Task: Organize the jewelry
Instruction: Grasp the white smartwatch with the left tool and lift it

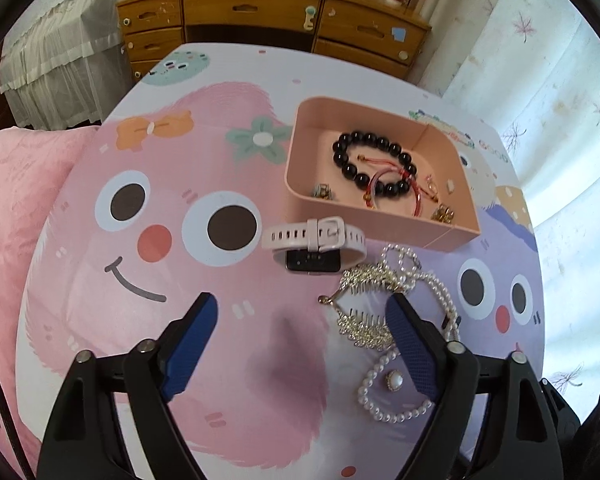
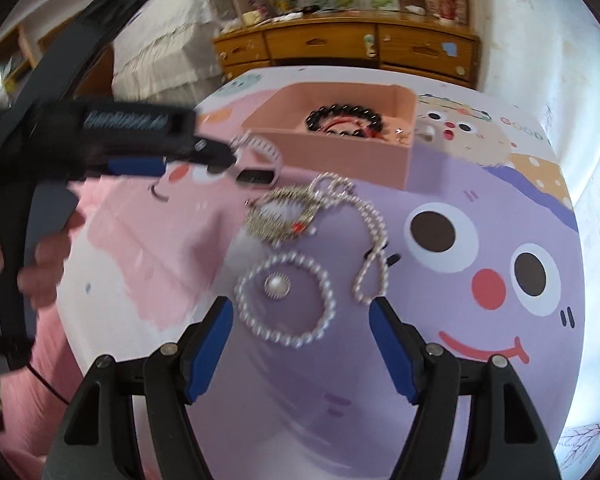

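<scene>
Only the right view shows the spread, empty left tool [image 2: 220, 162] near the watch [image 2: 260, 164]; right tool [image 2: 302, 316] spread, empty.

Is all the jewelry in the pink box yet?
Not yet. The box already holds a black bracelet and red cord. Both tongs are open and empty. The watch, comb and pearls wait on the table.

Both wrist views look steeply down along their own fingers at the bench [image 1: 100, 208], close above it, facing the dresser [image 1: 260, 12]. Shared ground: pink box [image 1: 384, 216], watch [image 1: 316, 240], pearl strand [image 2: 292, 300]. Right view also catches the left gripper [image 2: 220, 160] side-on.
</scene>
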Demonstrator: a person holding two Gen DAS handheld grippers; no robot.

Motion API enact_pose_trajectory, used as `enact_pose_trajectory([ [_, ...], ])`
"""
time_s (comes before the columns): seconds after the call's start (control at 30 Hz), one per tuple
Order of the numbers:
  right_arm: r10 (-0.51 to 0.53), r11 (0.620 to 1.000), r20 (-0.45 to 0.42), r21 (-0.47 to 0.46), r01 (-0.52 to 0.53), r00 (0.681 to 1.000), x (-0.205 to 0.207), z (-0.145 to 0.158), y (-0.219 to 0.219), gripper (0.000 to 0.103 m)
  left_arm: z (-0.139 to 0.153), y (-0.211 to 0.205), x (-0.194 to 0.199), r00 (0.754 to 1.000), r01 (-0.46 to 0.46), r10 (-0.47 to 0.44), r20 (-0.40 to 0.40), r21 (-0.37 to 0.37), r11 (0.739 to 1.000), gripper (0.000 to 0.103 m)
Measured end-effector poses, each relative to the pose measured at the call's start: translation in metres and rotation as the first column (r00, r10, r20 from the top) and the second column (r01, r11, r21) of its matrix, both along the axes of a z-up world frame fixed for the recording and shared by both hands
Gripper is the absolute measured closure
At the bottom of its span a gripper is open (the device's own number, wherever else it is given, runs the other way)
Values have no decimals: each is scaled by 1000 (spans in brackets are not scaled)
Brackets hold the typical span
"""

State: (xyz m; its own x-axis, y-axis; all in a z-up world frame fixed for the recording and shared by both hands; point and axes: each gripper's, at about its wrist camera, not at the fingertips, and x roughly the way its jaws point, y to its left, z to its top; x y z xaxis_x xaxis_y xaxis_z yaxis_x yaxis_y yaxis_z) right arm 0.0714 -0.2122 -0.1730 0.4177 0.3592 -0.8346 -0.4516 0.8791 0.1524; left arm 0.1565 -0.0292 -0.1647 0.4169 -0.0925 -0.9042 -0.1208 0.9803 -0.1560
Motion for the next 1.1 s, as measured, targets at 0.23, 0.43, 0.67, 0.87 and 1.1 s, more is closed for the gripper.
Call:
enact_pose_trajectory([
  [0.23,50,992,33,-114,-46,998,-7,-11,22,57,-17,-3,12,999,21,-21,-28,11,1000,11],
  [0.43,62,992,-6,-112,-62,998,0,-22,33,71,-32,-8,25,998,66,-65,-3,38,997,11],
  [0.67,59,991,-28,-121,-62,998,7,-26,43,75,-52,-6,42,997,73,-73,8,30,997,10],
  [0.87,50,991,-35,-125,-54,998,11,-27,48,77,-59,-9,53,992,122,-124,15,62,991,10],
  [1.1,42,990,-28,-136,-45,999,13,-26,50,84,-61,-10,61,991,118,-121,49,47,992,11],
])
